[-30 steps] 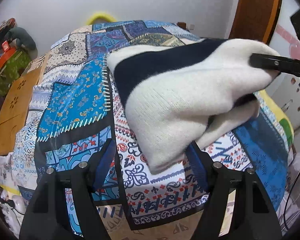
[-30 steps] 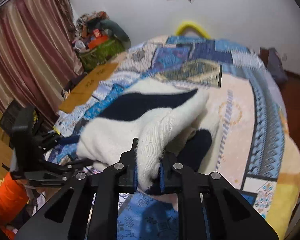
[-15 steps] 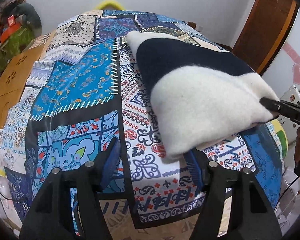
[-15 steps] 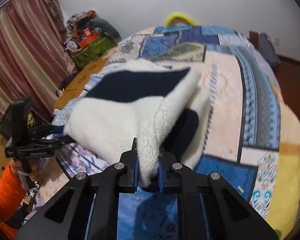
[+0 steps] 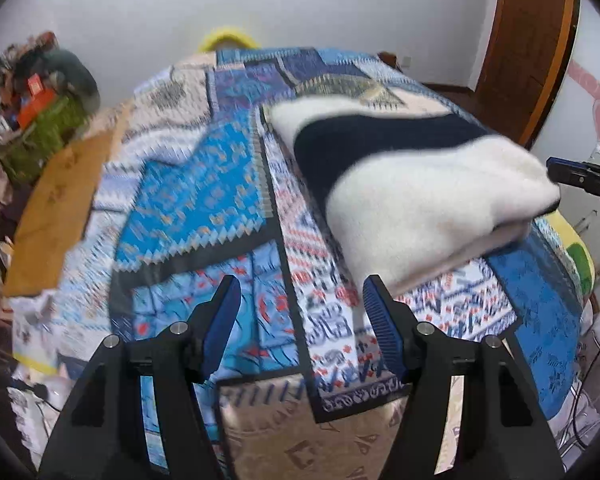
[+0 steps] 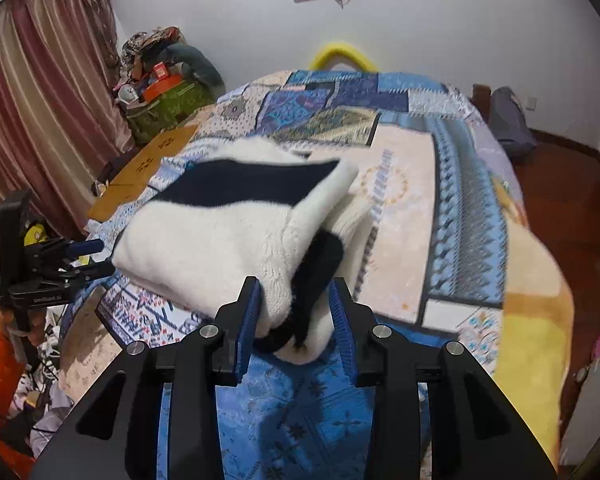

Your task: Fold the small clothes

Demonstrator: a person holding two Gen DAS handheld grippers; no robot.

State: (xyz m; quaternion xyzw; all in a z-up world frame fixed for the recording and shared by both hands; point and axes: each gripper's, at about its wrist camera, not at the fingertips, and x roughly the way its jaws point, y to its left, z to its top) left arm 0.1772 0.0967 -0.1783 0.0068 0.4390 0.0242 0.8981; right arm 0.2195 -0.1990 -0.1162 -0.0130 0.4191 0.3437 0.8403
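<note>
A folded white knit garment with a dark navy band (image 5: 412, 196) lies on the patterned bedspread (image 5: 188, 200); it also shows in the right wrist view (image 6: 220, 236). My left gripper (image 5: 300, 316) is open and empty, just in front of the garment's near corner. My right gripper (image 6: 294, 312) has its jaws apart around the garment's near end, with the cloth lying loose between the pads. The right gripper's tip shows at the garment's right edge in the left wrist view (image 5: 580, 178). The left gripper shows at the far left in the right wrist view (image 6: 40, 272).
The bed fills both views. A brown board (image 5: 56, 216) lies along its left side, with a heap of bags and boxes (image 6: 164, 80) behind it. Striped curtains (image 6: 32, 120) hang at the left, a wooden door (image 5: 528, 40) stands at the right.
My right gripper has opened and let go of the garment's end. The garment has settled flat on the bed. My left gripper has drawn back and to the left.
</note>
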